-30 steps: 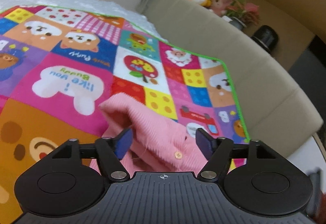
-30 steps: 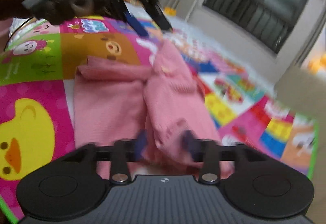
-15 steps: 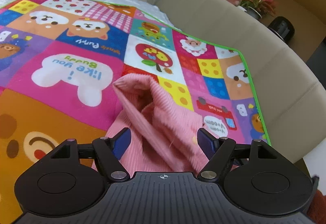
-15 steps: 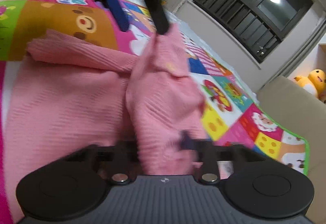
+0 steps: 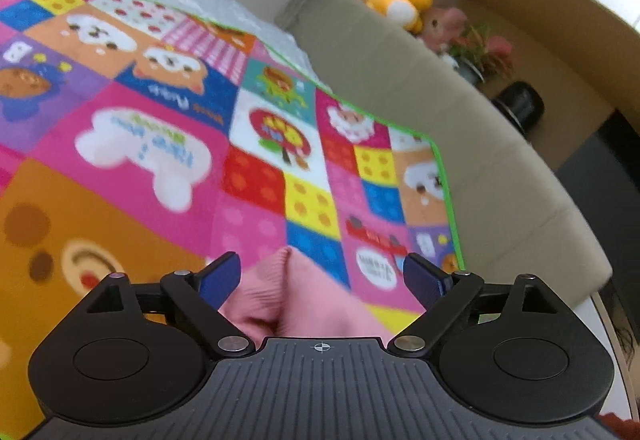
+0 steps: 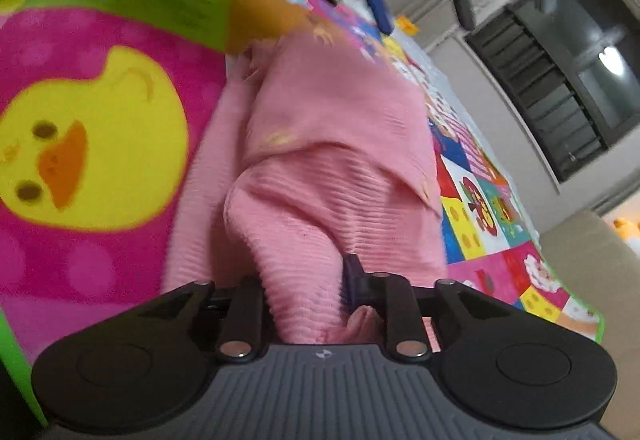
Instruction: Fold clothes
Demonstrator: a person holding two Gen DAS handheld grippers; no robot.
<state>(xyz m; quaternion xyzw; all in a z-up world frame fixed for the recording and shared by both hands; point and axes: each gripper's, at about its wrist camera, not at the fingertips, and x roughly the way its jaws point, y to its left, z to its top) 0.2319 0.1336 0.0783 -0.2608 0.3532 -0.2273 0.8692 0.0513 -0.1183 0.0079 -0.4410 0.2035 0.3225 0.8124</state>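
Pink sweater (image 6: pixel 328 160) is lying bunched on the play mat (image 5: pixel 168 176), toward its green-bordered edge; left tool (image 5: pixel 320 276) has just been spreading, letting go, while right tool (image 6: pixel 308 280) is pinching a fold.

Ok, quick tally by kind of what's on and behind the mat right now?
Pink garments: 1
Play mats: 1
Plush toys: 2, yellow and pink
Potted plants: 1
Black round objects: 1
Total: 6
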